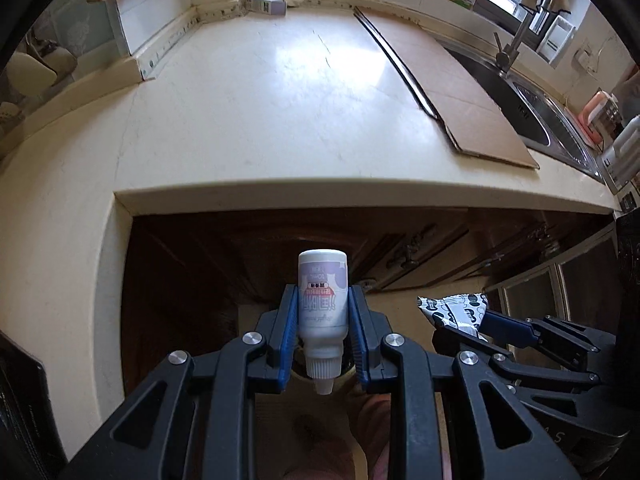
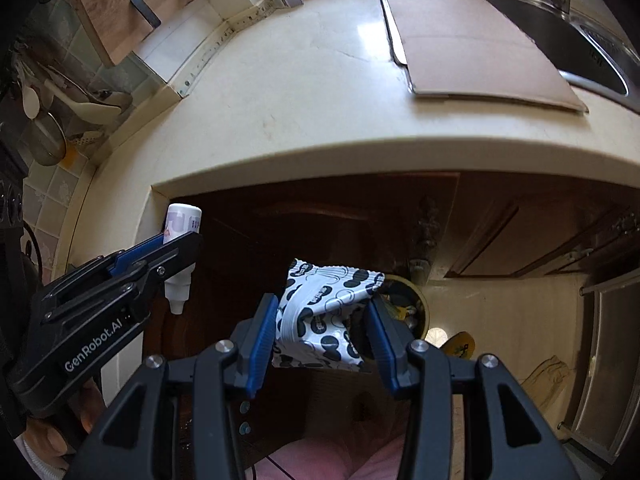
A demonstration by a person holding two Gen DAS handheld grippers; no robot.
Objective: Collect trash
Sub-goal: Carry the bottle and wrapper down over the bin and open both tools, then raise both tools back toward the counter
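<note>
My left gripper (image 1: 323, 320) is shut on a small white bottle (image 1: 322, 304) with a lilac label, held cap-down in front of the counter edge; the bottle also shows in the right wrist view (image 2: 180, 256). My right gripper (image 2: 326, 320) is shut on a crumpled white wrapper with black blobs (image 2: 324, 316), which also shows in the left wrist view (image 1: 456, 312). Both grippers hover below the counter edge, above the floor. A round bin (image 2: 416, 304) with trash inside sits on the floor just behind and right of the wrapper.
The cream countertop (image 1: 260, 120) carries a flat cardboard sheet (image 1: 452, 88) and a small box (image 1: 266, 3) at the back wall. A steel sink (image 1: 532, 108) with a tap lies to the right. Dark wooden cabinet doors (image 2: 320, 216) stand under the counter.
</note>
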